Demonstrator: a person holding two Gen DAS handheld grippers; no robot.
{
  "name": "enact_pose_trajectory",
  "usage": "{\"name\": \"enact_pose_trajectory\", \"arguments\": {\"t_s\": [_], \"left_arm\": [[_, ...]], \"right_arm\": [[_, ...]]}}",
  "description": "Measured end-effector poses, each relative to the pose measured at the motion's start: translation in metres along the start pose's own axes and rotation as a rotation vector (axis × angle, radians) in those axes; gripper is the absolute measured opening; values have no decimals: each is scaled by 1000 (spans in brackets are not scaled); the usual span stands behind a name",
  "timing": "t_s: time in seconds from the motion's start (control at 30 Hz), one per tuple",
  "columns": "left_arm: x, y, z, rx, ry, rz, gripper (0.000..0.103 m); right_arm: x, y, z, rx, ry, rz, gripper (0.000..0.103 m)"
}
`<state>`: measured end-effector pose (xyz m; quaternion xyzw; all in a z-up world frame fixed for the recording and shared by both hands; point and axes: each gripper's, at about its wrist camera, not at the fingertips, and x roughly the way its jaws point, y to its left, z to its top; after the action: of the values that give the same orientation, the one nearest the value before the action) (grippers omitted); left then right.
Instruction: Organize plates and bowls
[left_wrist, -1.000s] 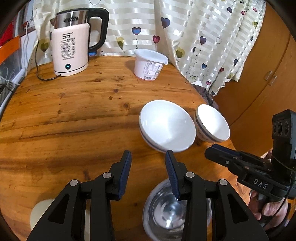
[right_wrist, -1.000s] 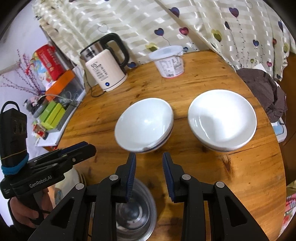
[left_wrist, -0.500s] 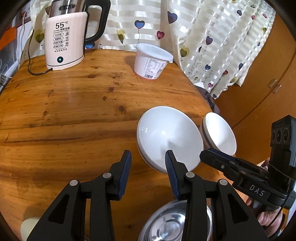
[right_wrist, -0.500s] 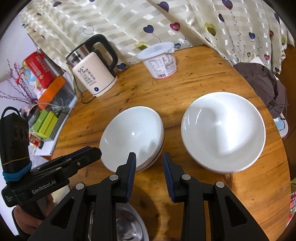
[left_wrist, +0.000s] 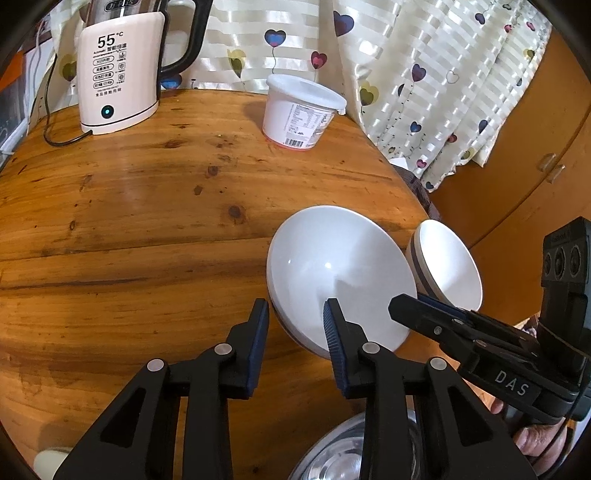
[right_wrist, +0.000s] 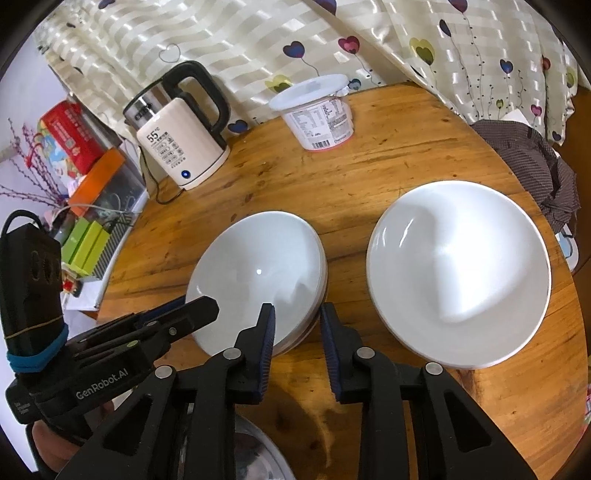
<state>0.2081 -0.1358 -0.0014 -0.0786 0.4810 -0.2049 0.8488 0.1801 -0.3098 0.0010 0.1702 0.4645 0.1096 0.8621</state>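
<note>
Both tongs (left_wrist: 294, 317) (right_wrist: 296, 320) now nearer two white bowls (right_wrist: 258, 273) (right_wrist: 458, 269), one steel bowl (left_wrist: 343, 458).

Heart-print curtain (left_wrist: 424, 55) behind round wooden table (left_wrist: 129, 221).

Two white bowls (right_wrist: 258, 273) (right_wrist: 458, 273), one steel bowl (left_wrist: 343, 454), one kettle (right_wrist: 181, 147), one lidded tub (right_wrist: 317, 114) and two grippers (left_wrist: 295, 314) (right_wrist: 295, 317) are in view on or over one wooden table (left_wrist: 129, 221).
</note>
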Motion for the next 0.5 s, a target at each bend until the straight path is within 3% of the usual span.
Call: {"name": "enact_pose_trajectory", "arguments": {"t_s": [0.5], "left_arm": [[-13,-4,0,15,-36,27,32]], "right_arm": [[-6,9,-1,-32,-9,-9,22]]}}
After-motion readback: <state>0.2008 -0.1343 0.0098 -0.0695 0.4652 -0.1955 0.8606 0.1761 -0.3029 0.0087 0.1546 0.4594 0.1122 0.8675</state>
